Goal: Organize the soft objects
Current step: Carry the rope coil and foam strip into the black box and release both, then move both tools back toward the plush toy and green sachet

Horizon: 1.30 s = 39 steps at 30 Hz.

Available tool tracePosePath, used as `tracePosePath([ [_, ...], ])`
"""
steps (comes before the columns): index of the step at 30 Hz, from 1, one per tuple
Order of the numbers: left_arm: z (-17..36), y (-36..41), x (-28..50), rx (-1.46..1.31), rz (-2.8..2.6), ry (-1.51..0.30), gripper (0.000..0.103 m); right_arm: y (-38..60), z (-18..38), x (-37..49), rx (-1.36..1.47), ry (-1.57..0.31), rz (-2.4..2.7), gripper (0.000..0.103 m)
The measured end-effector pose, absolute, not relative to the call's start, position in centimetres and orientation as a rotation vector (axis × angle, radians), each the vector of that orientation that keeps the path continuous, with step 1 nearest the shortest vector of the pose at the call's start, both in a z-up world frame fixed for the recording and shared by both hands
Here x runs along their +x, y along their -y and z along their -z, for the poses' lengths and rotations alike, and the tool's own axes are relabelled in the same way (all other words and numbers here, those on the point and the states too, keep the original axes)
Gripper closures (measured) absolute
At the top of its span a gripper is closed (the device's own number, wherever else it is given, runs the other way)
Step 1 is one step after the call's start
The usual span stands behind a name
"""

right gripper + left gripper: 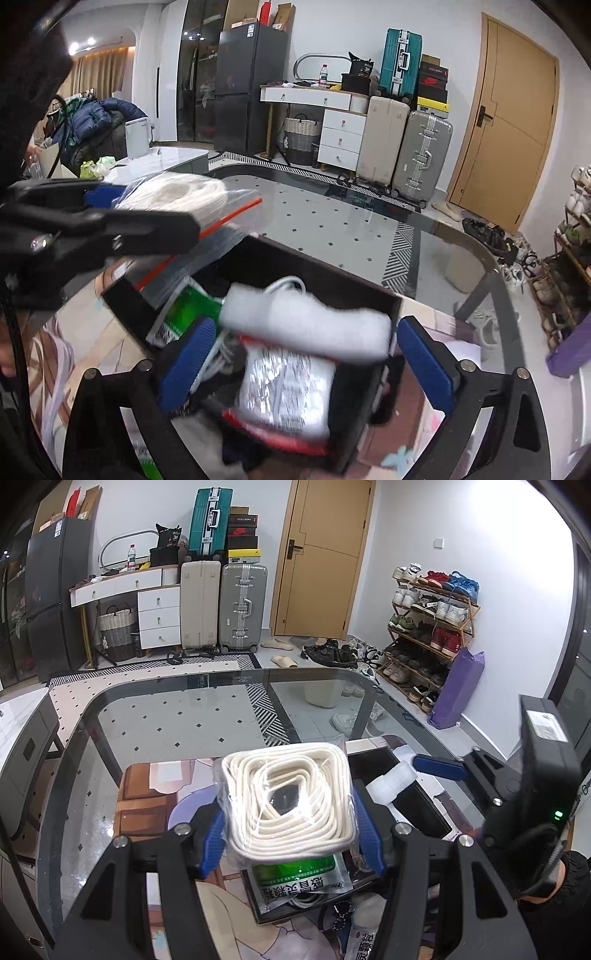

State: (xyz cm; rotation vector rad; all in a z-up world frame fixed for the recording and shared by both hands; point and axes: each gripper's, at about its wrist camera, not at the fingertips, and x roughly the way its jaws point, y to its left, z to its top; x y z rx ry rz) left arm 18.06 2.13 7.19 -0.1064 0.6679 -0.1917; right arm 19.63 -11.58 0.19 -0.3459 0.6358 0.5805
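The bagged coil of white rope [290,801] sits squeezed between the blue pads of the left gripper [291,830], which is clenched on its two sides and holds it above the black box [384,295]. It looks light and springy: the coil has been pressed into a rough square, so it gives under pressure, and the clear plastic wrap is likely slippery. Gripping across the coil's thick sides, as here, seems safer than pinching the loose bag edge with its red seal strip [231,218], which would let the load swing. Ahead of the right gripper [303,354], a white foam piece [306,321] lies blurred over the box; its jaws stand wide apart, touching nothing I can make out. Below it, inside the box, lie a green sachet [188,306] and a silvery packet [288,391]. Everything rests on a glass table [166,716].
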Motion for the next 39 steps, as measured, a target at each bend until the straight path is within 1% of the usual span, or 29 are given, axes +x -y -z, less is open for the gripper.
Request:
tracePosePath([
  [14, -5.1, 0.4, 19.8, -0.076, 0.211, -0.725, 0.043, 16.0, -2.0, 15.3, -0.240, -0.603, -0.567, 0.001],
  [20, -4.0, 0.6, 20.3, -0.086, 0.233, -0.777, 0.039, 16.3, -1.4, 13.9, -0.238, -0.613, -0.552, 0.001],
  [23, -3.9, 0.8, 19.7, -0.069, 0.237, -0.795, 0.035, 17.0, -1.4, 13.1, -0.225, -0.617, -0.546, 0.001],
  [24, -4.0, 0.9, 19.4, -0.065, 0.239, -0.787, 0.030, 17.2, -1.4, 12.9, -0.219, -0.616, -0.543, 0.001],
  [25, -4.3, 0.9, 18.9, -0.062, 0.242, -0.773, 0.021, 17.4, -1.4, 12.6, -0.214, -0.616, -0.540, 0.001],
  [26, -4.7, 0.9, 18.4, -0.061, 0.239, -0.758, 0.015, 17.6, -1.5, 12.3, -0.207, -0.615, -0.536, 0.001],
  [27, -5.0, 0.8, 17.9, -0.061, 0.236, -0.742, 0.004, 17.8, -1.5, 12.0, -0.205, -0.612, -0.533, 0.001],
  [28, -5.3, 0.7, 17.4, -0.061, 0.234, -0.721, 0.000, 17.9, -1.5, 11.7, -0.202, -0.611, -0.531, 0.001],
  [35, -7.0, -0.7, 14.2, -0.069, 0.181, -0.629, 0.000, 18.9, -1.3, 10.4, -0.173, -0.620, -0.516, 0.001],
  [39, -7.1, -1.4, 12.7, -0.078, 0.144, -0.609, 0.000, 19.3, -1.1, 10.0, -0.156, -0.641, -0.516, 0.001],
])
